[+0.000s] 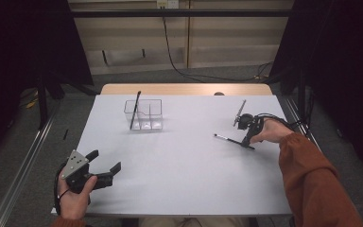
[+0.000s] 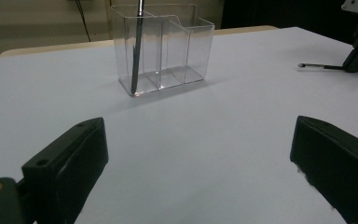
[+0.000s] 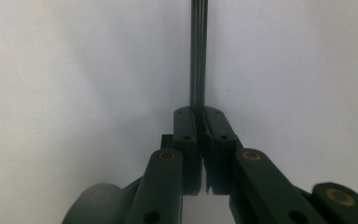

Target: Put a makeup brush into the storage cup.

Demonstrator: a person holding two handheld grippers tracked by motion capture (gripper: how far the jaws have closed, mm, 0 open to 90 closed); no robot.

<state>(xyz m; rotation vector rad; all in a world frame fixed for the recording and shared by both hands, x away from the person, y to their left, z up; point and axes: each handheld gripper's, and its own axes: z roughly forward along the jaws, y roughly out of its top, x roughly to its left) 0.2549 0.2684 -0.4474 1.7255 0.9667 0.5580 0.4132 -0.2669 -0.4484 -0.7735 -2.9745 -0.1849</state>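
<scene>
Clear plastic forms a small divided organizer (image 1: 144,115) standing upper left of centre on the white table (image 1: 179,175) in the high view; one dark pen (image 1: 135,110) leans in its left compartment, and the other compartments look bare. At right of that frame, the right gripper (image 1: 246,140) points down at a second dark pen (image 1: 232,140) lying flat on the table. The right gripper view shows its jaws pressed together on this pen's shaft (image 3: 198,56). At lower left of the high view, the left gripper (image 1: 108,163) rests with jaws spread wide, holding nothing. The left gripper view shows the organizer's (image 2: 168,51) inner dividers up close.
</scene>
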